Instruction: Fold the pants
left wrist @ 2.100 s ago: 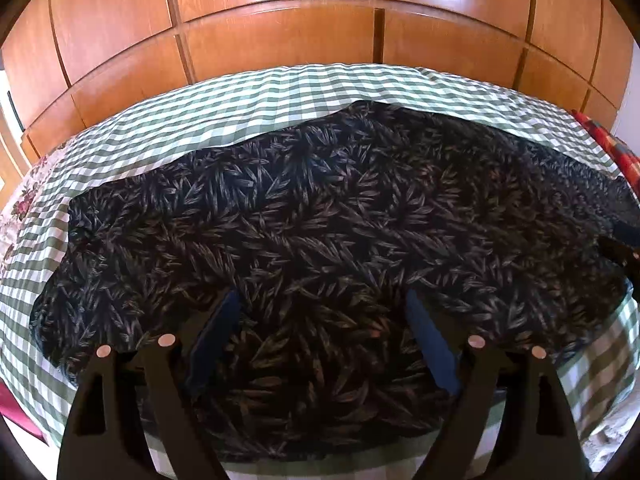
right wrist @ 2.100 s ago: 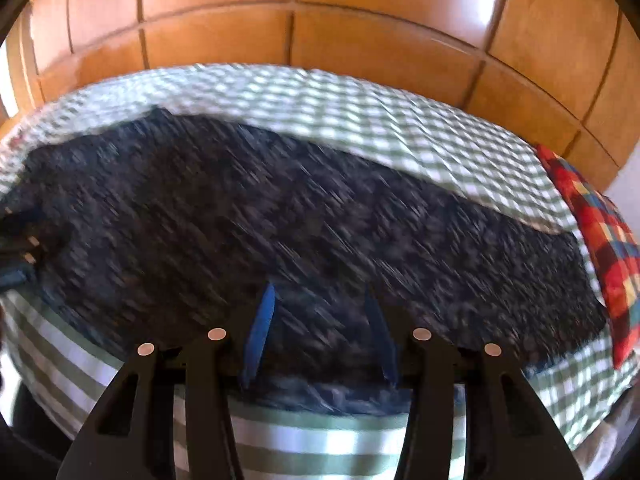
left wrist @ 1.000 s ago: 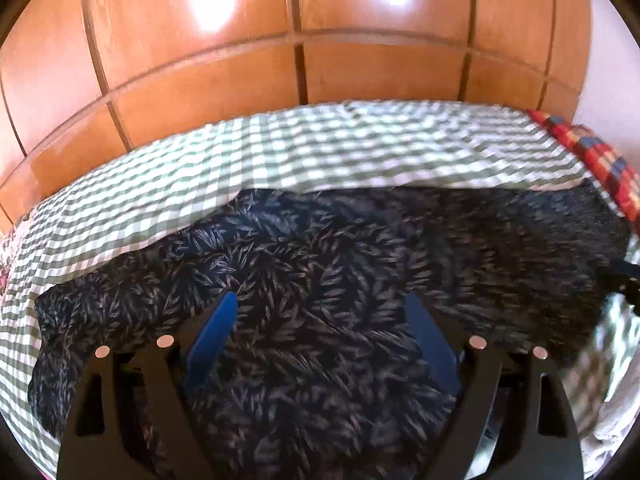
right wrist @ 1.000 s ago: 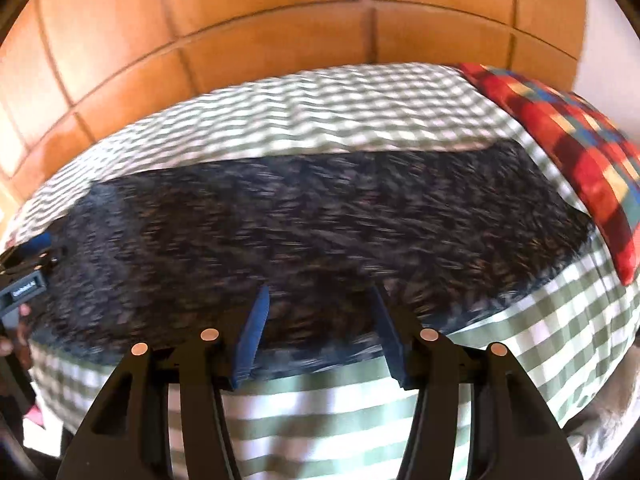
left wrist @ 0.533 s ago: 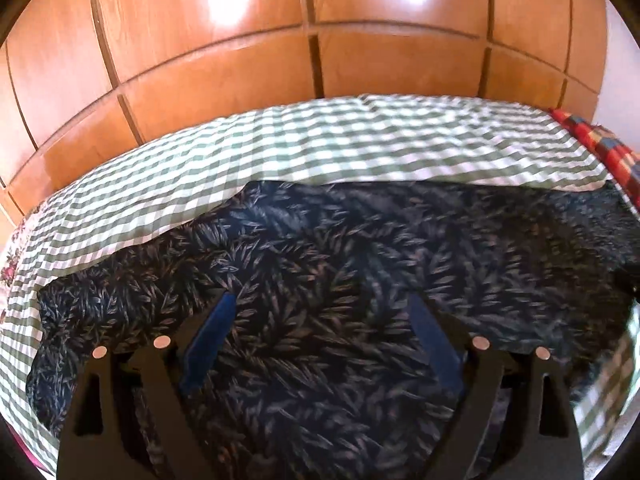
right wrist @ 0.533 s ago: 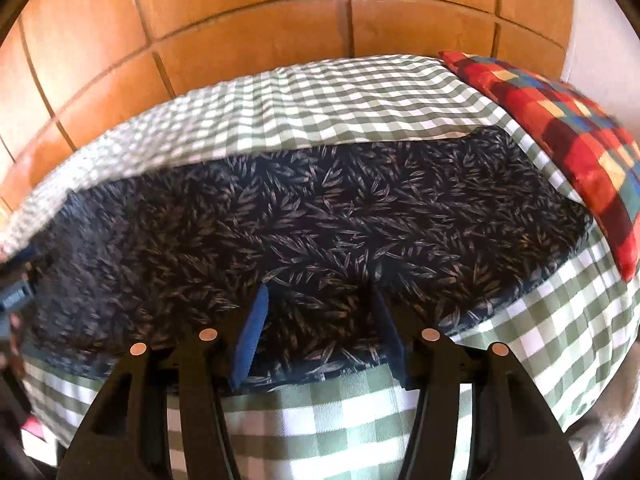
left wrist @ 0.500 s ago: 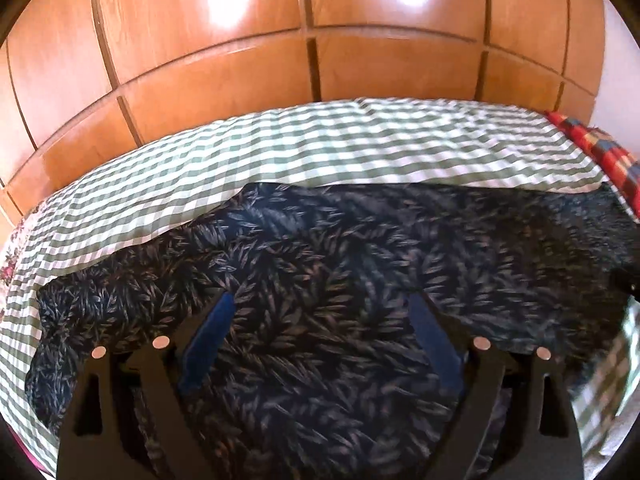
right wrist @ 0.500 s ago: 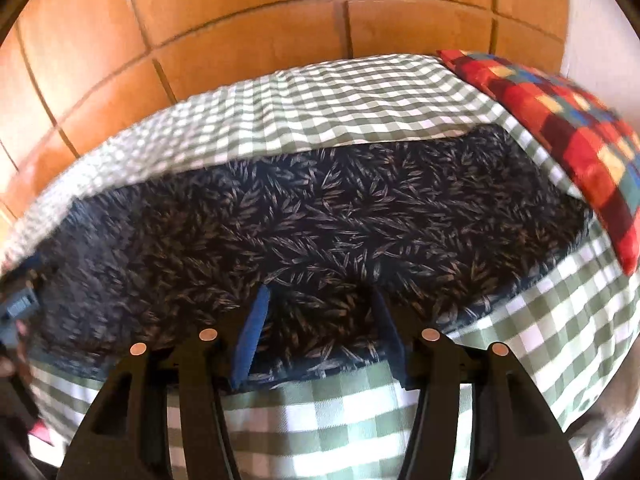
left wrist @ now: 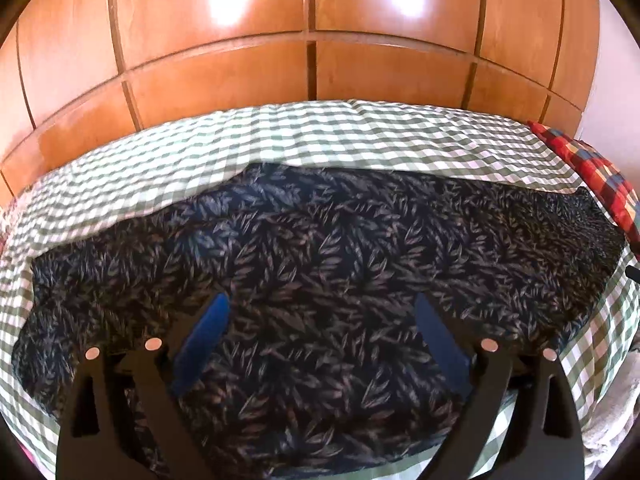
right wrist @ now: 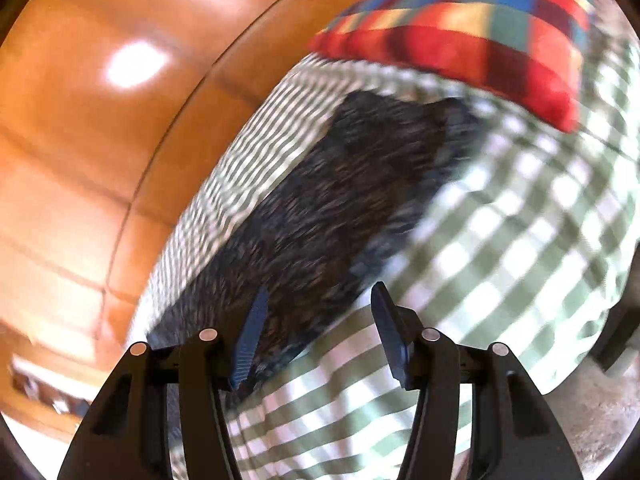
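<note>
Dark navy pants (left wrist: pixel 320 264) with a pale leaf print lie spread flat and lengthwise across a green-and-white checked bed (left wrist: pixel 320 136). My left gripper (left wrist: pixel 320 320) hovers over their near middle; its jaws are opening wide and nothing sits between the blue pads. In the blurred, rolled right wrist view the pants (right wrist: pixel 320 208) run away toward a narrow end by a pillow. My right gripper (right wrist: pixel 316 316) stands partly open above the pants' near edge and the checked sheet (right wrist: pixel 500 240), holding nothing.
A wooden panelled wall (left wrist: pixel 312 40) runs behind the bed. A red, blue and yellow checked pillow (left wrist: pixel 592 168) lies at the bed's right end, large in the right wrist view as the pillow (right wrist: pixel 480 24). Grey floor (right wrist: pixel 600 400) shows past the bed's corner.
The right wrist view has rolled sharply and swung toward the pillow end, now blurred. The left gripper's pads have spread a little wider and its view has shifted slightly over the pants.
</note>
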Tool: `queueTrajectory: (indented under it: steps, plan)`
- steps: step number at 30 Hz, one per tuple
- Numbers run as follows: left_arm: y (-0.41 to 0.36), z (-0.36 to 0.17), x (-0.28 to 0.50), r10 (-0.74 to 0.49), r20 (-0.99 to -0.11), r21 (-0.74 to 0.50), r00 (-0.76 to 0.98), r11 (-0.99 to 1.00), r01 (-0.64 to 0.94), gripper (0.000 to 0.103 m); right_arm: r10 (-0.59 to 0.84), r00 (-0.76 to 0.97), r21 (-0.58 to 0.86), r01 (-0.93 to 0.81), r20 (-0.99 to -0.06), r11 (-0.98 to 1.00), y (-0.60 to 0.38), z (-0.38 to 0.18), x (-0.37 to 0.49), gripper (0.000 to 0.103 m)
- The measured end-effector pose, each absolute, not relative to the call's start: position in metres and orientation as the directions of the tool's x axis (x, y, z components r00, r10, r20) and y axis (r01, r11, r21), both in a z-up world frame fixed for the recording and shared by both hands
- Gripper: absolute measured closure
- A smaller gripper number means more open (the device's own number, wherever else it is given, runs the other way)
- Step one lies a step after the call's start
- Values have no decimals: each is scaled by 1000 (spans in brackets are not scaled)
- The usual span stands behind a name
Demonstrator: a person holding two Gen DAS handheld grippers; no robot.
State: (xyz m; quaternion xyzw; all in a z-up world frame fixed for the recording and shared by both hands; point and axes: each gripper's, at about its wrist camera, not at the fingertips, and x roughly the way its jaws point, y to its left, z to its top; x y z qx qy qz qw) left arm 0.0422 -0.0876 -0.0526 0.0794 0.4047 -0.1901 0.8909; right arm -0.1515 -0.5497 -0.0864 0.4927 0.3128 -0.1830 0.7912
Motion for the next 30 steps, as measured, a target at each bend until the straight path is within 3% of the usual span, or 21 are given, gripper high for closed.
queueTrajectory:
  steps: [15,19,21,26,30]
  plan:
    - [-58,-62,45,-370,-764,-165,528,904,394,3,-70,809,771,578,-583,266,-612,-120,-167,51]
    - [-63,-61,45,-397,-769,-194,501,892,408,3,-72,800,761,591,-596,268,-622,-134,-148,69]
    - [-62,-62,49,-403,-775,-218,487,894,391,3,-76,798,762,595,-598,254,-628,-140,-146,88]
    - [-54,-64,59,-449,-783,-321,431,885,339,4,-48,822,758,545,-568,358,-620,-112,-131,94]
    - [-49,-64,66,-593,-726,-490,349,802,343,3,4,836,693,452,-549,562,-580,-61,-100,94]
